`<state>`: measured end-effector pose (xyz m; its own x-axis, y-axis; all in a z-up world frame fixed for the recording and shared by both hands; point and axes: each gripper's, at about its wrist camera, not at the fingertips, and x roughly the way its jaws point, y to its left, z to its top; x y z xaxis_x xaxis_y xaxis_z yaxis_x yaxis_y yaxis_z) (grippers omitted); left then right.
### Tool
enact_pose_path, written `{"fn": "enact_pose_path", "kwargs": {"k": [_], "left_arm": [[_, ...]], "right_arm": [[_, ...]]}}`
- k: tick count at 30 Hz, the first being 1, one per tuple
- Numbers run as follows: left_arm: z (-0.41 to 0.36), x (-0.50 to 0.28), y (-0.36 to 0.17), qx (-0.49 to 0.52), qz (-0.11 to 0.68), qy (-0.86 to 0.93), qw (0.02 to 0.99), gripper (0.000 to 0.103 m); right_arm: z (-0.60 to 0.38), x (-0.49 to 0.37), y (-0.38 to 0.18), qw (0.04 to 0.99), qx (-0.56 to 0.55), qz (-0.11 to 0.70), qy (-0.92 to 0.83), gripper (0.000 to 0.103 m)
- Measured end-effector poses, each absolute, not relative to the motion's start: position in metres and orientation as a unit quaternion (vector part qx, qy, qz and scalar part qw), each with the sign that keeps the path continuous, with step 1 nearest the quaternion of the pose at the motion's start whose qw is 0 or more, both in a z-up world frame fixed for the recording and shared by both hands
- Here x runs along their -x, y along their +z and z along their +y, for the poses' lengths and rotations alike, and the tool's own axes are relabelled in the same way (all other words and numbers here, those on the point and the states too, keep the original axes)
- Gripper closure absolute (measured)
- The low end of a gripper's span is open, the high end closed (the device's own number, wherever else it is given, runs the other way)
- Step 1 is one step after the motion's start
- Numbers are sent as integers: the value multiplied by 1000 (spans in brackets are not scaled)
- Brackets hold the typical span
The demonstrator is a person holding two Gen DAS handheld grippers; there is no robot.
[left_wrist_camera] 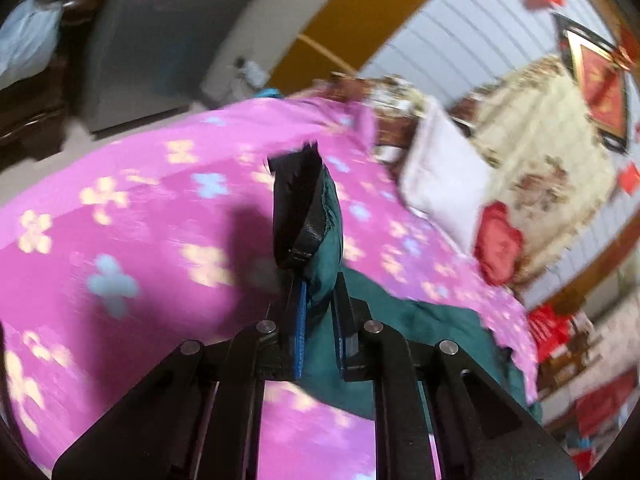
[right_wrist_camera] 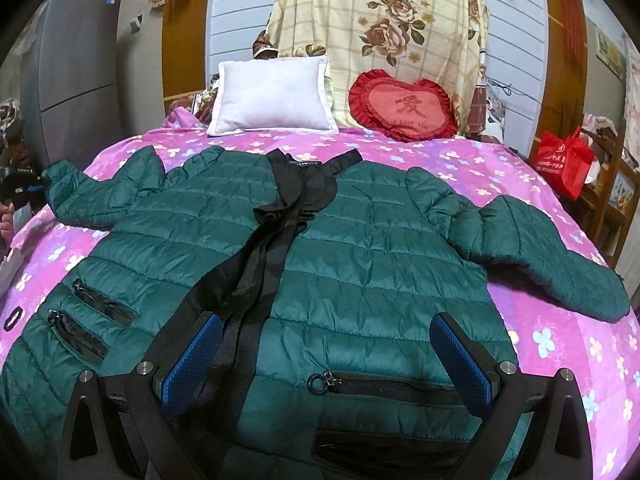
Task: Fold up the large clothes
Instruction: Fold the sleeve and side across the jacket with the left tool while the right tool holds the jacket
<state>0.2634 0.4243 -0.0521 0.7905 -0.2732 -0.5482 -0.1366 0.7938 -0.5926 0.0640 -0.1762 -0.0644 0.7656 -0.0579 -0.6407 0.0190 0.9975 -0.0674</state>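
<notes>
Presently we are gripping the sleeve cuff (left_wrist_camera: 320, 240) in the clamped left gripper (left_wrist_camera: 318, 332), advising a fold toward three o'clock across the jacket (right_wrist_camera: 340, 272); right gripper (right_wrist_camera: 326, 360) is hovering agape, empty.

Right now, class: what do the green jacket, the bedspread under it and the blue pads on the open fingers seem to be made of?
Green jacket: probably thin nylon-type shell, padded; faint sheen, stitched horizontal quilting, puffy ridges.
Bedspread: soft woven cloth, matte, printed with flowers; fibre unclear.
Blue pads: likely rubber or plastic; fine dotted grip texture, matte.
</notes>
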Motion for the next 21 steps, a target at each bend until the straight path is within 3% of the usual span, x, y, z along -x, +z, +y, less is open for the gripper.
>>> {"fn": "enact_pose_path", "kwargs": {"k": [14, 21], "left_arm": [[165, -264, -7, 269, 335, -240, 870, 93], [53, -246, -49, 280, 376, -304, 829, 93]], "right_arm": [[-202, -55, -54, 933, 19, 349, -87, 0], [-237, -56, -59, 918, -1, 370, -144, 0]]}}
